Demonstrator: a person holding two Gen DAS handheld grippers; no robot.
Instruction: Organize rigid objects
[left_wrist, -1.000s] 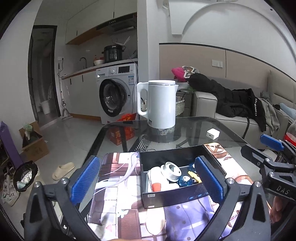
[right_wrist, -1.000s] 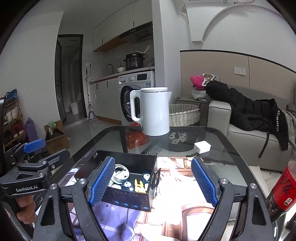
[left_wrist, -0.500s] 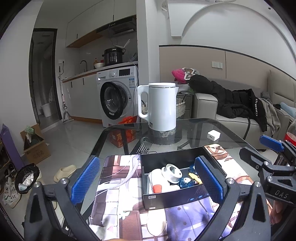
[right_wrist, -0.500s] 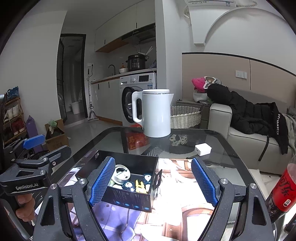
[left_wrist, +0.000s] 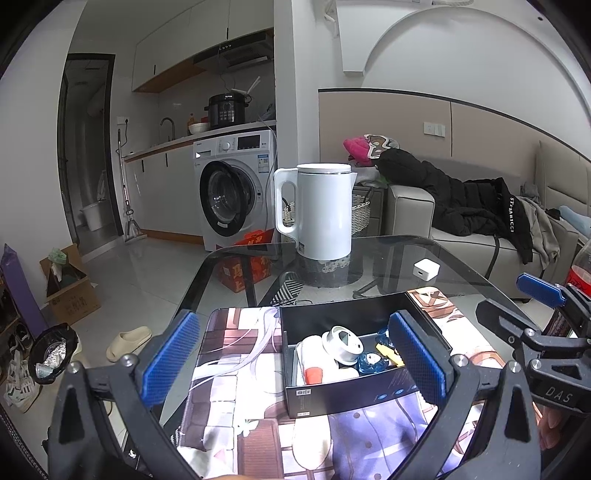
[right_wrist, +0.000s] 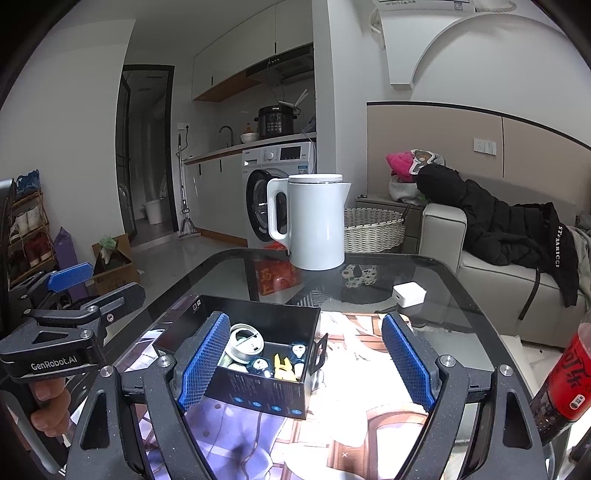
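Observation:
A black open box (left_wrist: 365, 393) sits on a patterned mat (left_wrist: 236, 354) on the glass table. Inside it lie a round white case (left_wrist: 341, 341), blue trinkets (left_wrist: 369, 360), a yellow piece (left_wrist: 386, 350) and a white item with an orange end (left_wrist: 314, 371). My left gripper (left_wrist: 293, 358) is open and empty, its blue pads standing wide in front of the box. In the right wrist view the same box (right_wrist: 258, 398) lies left of centre. My right gripper (right_wrist: 306, 363) is open too, with its left pad near the box's left wall and nothing held.
A white kettle (left_wrist: 319, 210) stands at the far side of the table, with a white charger cube (left_wrist: 426, 266) to its right. A red cola bottle (right_wrist: 565, 380) stands at the table's right edge. A sofa with a black coat (right_wrist: 517, 229) lies beyond.

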